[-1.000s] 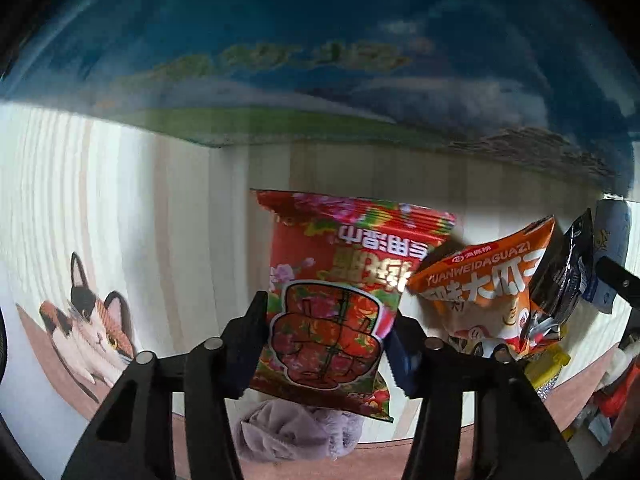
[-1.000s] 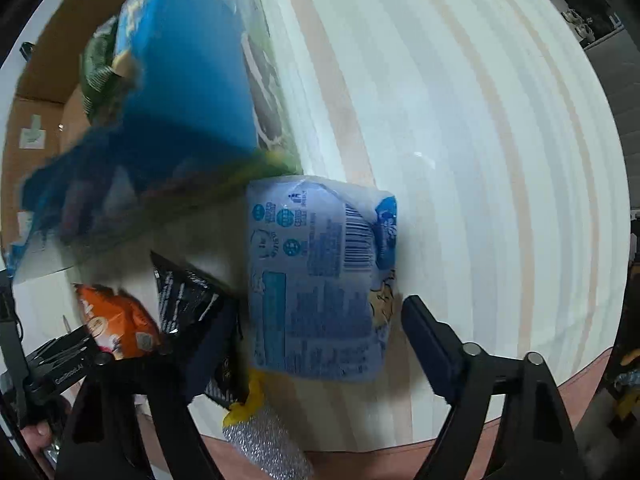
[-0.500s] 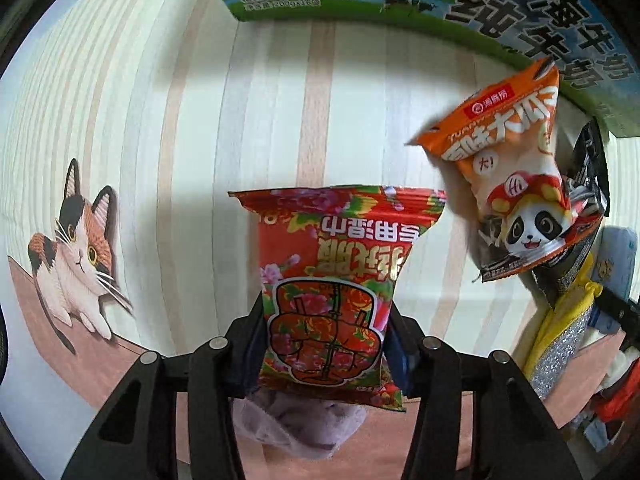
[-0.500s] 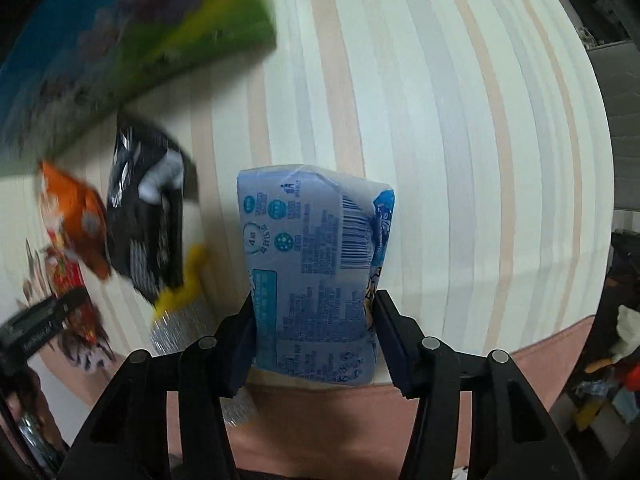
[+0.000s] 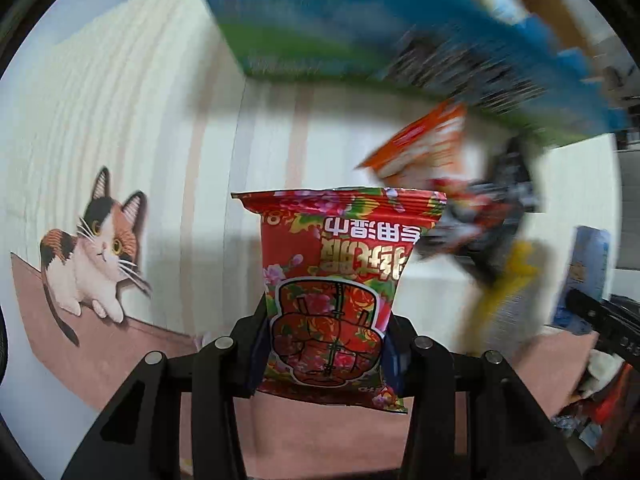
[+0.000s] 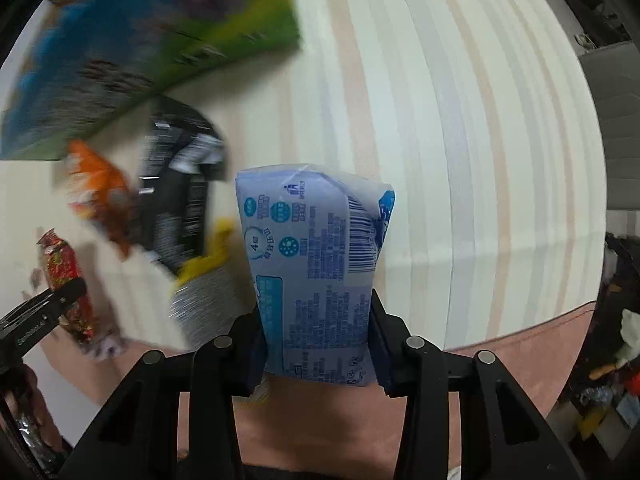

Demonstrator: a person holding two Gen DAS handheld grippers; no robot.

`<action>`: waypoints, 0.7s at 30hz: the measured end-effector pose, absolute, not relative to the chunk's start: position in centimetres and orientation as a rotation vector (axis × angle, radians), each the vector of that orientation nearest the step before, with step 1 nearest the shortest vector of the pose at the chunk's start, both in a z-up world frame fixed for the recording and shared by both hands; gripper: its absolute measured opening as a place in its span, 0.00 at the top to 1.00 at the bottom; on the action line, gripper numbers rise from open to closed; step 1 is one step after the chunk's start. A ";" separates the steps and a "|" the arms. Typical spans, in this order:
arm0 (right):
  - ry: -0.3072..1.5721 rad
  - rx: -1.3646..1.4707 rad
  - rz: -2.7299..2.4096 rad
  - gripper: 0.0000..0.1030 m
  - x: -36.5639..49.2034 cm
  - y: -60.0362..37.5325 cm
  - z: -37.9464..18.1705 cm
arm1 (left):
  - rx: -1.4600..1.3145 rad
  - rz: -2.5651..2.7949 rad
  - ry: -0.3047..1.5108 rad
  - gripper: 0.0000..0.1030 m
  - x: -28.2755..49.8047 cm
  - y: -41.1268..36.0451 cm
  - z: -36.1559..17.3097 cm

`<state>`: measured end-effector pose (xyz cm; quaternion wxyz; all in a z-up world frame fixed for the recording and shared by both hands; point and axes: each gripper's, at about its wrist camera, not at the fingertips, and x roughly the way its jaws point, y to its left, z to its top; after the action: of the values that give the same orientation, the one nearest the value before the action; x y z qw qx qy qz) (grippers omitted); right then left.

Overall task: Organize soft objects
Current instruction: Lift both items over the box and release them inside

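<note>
Nearest, the left gripper point(image 5: 326, 354) has its jaws clamped on the red snack bag point(image 5: 336, 292), and the right gripper point(image 6: 316, 344) pinches the blue tissue pack point(image 6: 316, 272), each held by its lower end, clear of the striped worktop point(image 6: 460, 140). Both point forward toward the blue-green carton point(image 5: 360, 28), probably where they belong.

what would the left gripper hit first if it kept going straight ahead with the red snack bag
Probably the striped tabletop, then the blue-green box beyond; depth is unclear. The left gripper holds the red snack bag.
</note>
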<state>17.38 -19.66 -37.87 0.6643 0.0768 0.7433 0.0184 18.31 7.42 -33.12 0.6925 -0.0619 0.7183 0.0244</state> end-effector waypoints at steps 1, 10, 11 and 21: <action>1.657 0.183 0.070 0.56 17.2 -19.3 -36.2 | -0.150 0.033 1.575 0.59 18.2 7.2 -31.2; 1.445 0.245 0.272 0.56 20.5 -17.9 -21.7 | -0.198 -0.131 1.371 0.59 24.4 4.5 -19.5; 1.429 0.245 0.280 0.56 21.5 -17.6 -20.8 | -0.185 -0.134 1.365 0.59 25.7 4.4 -19.0; 1.541 0.193 0.186 0.56 36.5 -15.3 -24.9 | -0.147 -0.048 1.540 0.59 43.2 5.6 -25.0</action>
<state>36.47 -15.26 -24.90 0.7094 0.0871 0.6944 0.0840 43.18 5.65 -24.95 0.7151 -0.0664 0.6955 -0.0217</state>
